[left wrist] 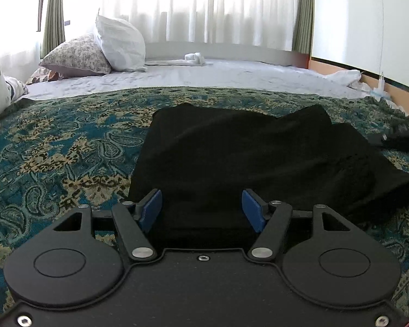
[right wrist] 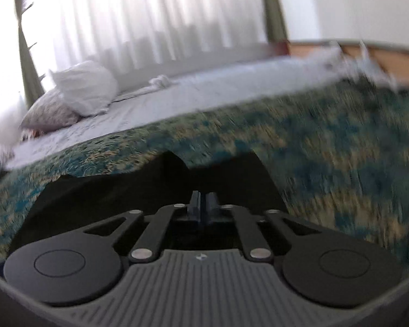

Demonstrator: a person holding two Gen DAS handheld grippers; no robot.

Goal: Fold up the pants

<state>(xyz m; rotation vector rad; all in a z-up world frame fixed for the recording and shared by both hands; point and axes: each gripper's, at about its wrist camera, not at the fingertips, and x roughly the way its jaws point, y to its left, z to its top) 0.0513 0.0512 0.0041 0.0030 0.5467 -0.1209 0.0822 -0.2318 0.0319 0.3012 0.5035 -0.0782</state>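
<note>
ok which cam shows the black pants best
The left wrist view: the black fabric pants lie sharp and nearly whole on the patterned bedspread. The right wrist view is motion-blurred, showing only part of the pants around its closed fingers.

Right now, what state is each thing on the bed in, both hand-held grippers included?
Pants: black, partly folded and bunched, lying on the bedspread.
Left hand-held gripper: open, over the pants' near edge, holding nothing.
Right hand-held gripper: shut on pants, view blurred.
Bedspread: spread flat.
White pillow: propped upright on the patterned pillow.
</note>
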